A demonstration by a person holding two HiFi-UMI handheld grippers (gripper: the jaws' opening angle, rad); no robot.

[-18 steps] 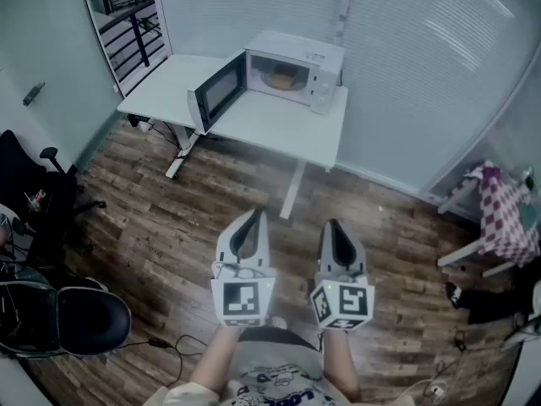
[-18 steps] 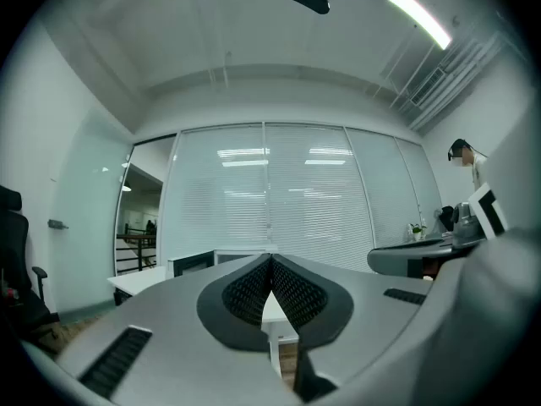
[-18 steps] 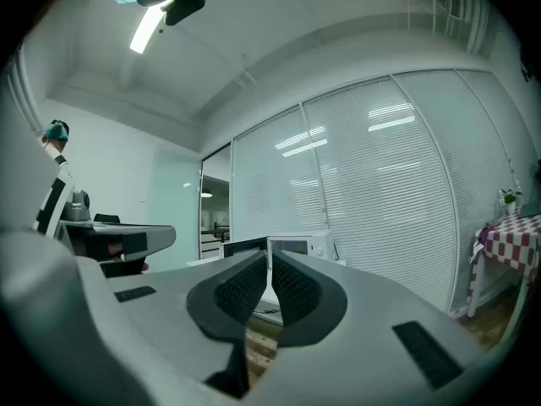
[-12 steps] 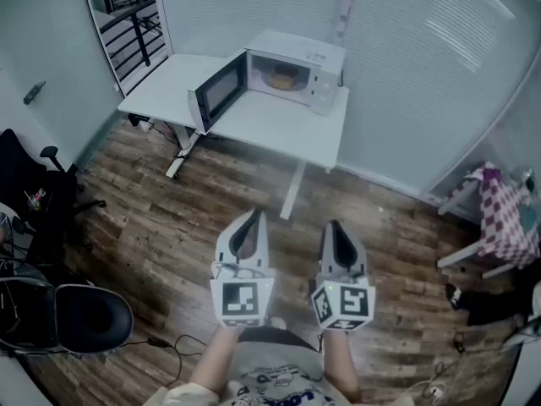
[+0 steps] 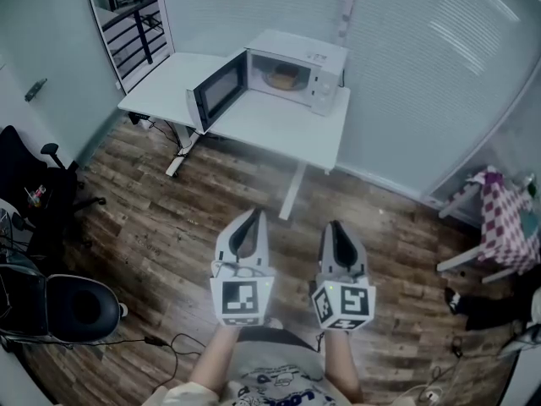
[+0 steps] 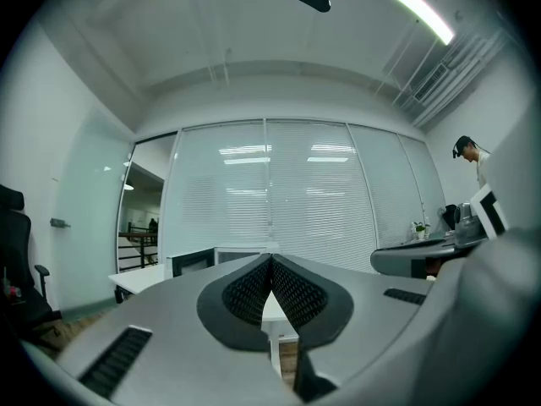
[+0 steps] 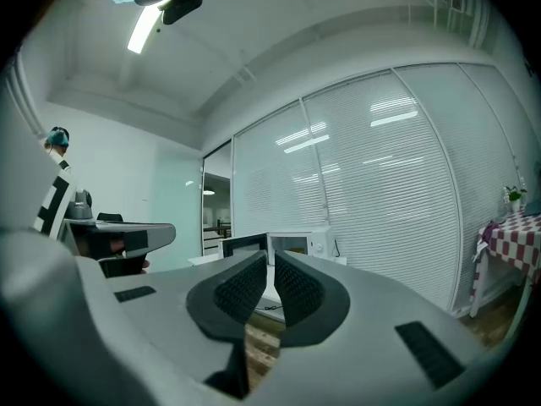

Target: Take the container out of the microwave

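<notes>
From the head view, we see the microwave (image 5: 308, 62) standing on the white bench (image 5: 279, 129), its door (image 5: 215, 91) swung wide to the left. The container (image 5: 281, 76) sits inside the microwave's cavity. The left claw (image 5: 252, 215) and right claw (image 5: 332, 225) hang side by side over the wooden floor, well short of the microwave and pointing toward it, held as they were half a second ago. Only the picture has slid a little: the office chair (image 5: 76, 307), far to the microwave's near left, sits slightly further toward the left edge.

From the left gripper view, we find that claw's pads pressed together at the tip, holding nothing, with the microwave small beyond them.

From the right gripper view, we find the pads closed to a thin slit, nothing in it, with the microwave straight ahead.
</notes>
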